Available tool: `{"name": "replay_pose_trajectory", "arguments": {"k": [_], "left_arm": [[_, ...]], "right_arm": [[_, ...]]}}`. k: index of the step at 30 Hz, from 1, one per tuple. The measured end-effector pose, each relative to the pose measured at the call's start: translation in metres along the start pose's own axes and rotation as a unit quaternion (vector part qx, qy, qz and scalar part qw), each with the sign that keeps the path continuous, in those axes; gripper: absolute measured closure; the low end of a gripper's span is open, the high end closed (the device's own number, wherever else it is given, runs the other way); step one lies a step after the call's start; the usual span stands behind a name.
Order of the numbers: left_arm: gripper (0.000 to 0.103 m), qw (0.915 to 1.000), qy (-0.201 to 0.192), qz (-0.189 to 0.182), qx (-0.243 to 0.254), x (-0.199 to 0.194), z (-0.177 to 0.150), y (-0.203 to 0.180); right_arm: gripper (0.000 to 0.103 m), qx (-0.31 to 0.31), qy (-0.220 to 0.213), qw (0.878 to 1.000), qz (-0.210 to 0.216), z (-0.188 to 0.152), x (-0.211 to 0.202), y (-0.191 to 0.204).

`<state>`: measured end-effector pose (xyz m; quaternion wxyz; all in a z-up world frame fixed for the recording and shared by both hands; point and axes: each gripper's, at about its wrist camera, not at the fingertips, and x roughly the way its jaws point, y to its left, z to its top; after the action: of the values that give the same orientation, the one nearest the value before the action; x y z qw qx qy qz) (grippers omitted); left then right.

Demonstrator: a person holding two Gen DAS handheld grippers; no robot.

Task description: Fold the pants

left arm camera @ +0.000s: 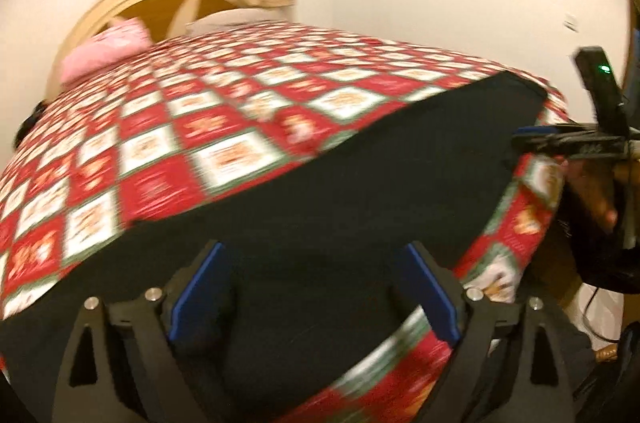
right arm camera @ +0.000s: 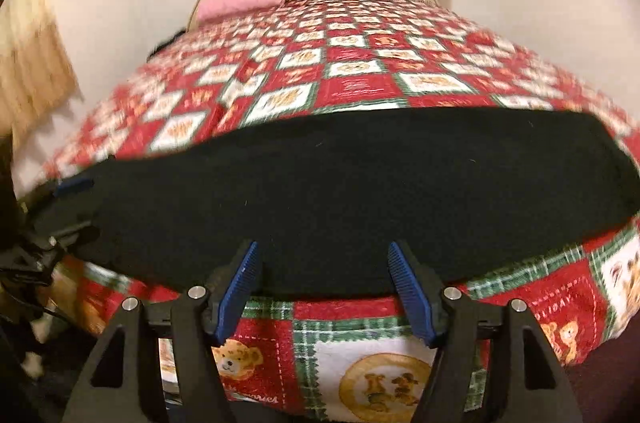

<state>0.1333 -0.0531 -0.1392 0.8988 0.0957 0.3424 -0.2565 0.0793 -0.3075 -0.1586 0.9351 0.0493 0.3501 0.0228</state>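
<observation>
The pants lie flat as a long black band across the near edge of the bed, running side to side, with one end close to the bed's near right corner. They already look doubled lengthwise, though the blur and the dark cloth hide any seam or crease, so that is a guess.

The left tool stands wide, its blue pads over the cloth with nothing pinched between them. The right tool is also apart, somewhat narrower, poised at the near hem where the pants meet the checked quilt; it grips nothing either.

The fabric reads as soft, matte and fairly thick, like fleece or knit. It should be light, limp and not slippery, and it will drape and sag rather than hold a shape. A single pinch in the middle would bunch it. Better to take hold at the two corners of one short end, both layers together, and carry that end over toward the other, keeping the tools level so the edge stays straight. The quilt beneath may drag on the cloth, so lift clear before moving across.
</observation>
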Motion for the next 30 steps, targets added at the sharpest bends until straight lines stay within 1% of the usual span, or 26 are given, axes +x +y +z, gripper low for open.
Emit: {"name": "replay_pose_trajectory", "arguments": {"k": [3,4,6,8,9,11,12,14,16,17,18,19,20,21,22,24,26,28,30], "left_arm": [[0.01,0.9994,0.013,0.024,-0.022,-0.001,-0.013,0.024],[0.01,0.9985,0.024,0.038,-0.031,0.001,-0.02,0.034],[0.01,0.9965,0.036,0.06,-0.046,0.001,-0.031,0.048],[0.01,0.995,0.037,0.074,-0.055,-0.005,-0.04,0.061],[0.01,0.9941,0.034,0.083,-0.06,-0.01,-0.045,0.068],[0.01,0.9915,0.029,0.105,-0.071,-0.021,-0.052,0.084],[0.01,0.9898,0.028,0.116,-0.077,-0.025,-0.056,0.092],[0.01,0.9857,0.028,0.138,-0.092,-0.032,-0.062,0.109],[0.009,0.9813,0.033,0.156,-0.108,-0.034,-0.069,0.125],[0.009,0.9786,0.035,0.164,-0.12,-0.035,-0.074,0.135],[0.008,0.9771,0.033,0.165,-0.129,-0.036,-0.077,0.142],[0.004,0.976,0.031,0.166,-0.137,-0.038,-0.081,0.147],[0.002,0.9746,0.028,0.169,-0.145,-0.04,-0.085,0.153],[0.002,0.9737,0.026,0.169,-0.151,-0.041,-0.088,0.156],[0.002,0.9745,0.022,0.164,-0.152,-0.042,-0.089,0.157],[0.002,0.975,0.021,0.172,-0.14,-0.044,-0.089,0.153],[0.002,0.9749,0.018,0.187,-0.119,-0.047,-0.088,0.151],[0.002,0.972,0.015,0.208,-0.109,-0.053,-0.09,0.154],[0.002,0.9691,0.011,0.215,-0.12,-0.059,-0.093,0.164]], "right_arm": [[0.035,0.02,-0.002,1.0,0.001,0.0,-0.001,-0.017],[0.035,0.026,-0.001,1.0,0.013,-0.001,0.0,-0.021],[0.035,0.025,-0.001,0.999,0.022,-0.001,-0.002,-0.022],[0.035,0.018,-0.001,0.999,0.028,0.001,-0.006,-0.02],[0.035,0.015,-0.009,1.0,0.026,0.004,-0.011,-0.022],[0.035,0.019,-0.038,0.999,0.001,0.01,-0.025,-0.035],[0.035,0.03,-0.049,0.998,-0.007,0.014,-0.031,-0.045],[0.035,0.062,-0.067,0.996,-0.009,0.019,-0.041,-0.068],[0.035,0.106,-0.086,0.99,-0.017,0.025,-0.049,-0.099],[0.035,0.137,-0.092,0.986,-0.033,0.026,-0.052,-0.12],[0.035,0.159,-0.096,0.982,-0.038,0.027,-0.052,-0.135],[0.035,0.18,-0.097,0.978,-0.035,0.027,-0.052,-0.148],[0.035,0.206,-0.087,0.974,-0.026,0.026,-0.046,-0.167],[0.035,0.222,-0.078,0.972,-0.024,0.025,-0.041,-0.179],[0.035,0.237,-0.085,0.968,-0.005,0.022,-0.038,-0.19],[0.035,0.258,-0.096,0.961,0.028,0.02,-0.041,-0.2],[0.035,0.268,-0.102,0.957,0.04,0.021,-0.048,-0.205],[0.035,0.261,-0.124,0.957,0.02,0.024,-0.061,-0.208],[0.035,0.266,-0.134,0.955,0.001,0.026,-0.069,-0.216]]}}
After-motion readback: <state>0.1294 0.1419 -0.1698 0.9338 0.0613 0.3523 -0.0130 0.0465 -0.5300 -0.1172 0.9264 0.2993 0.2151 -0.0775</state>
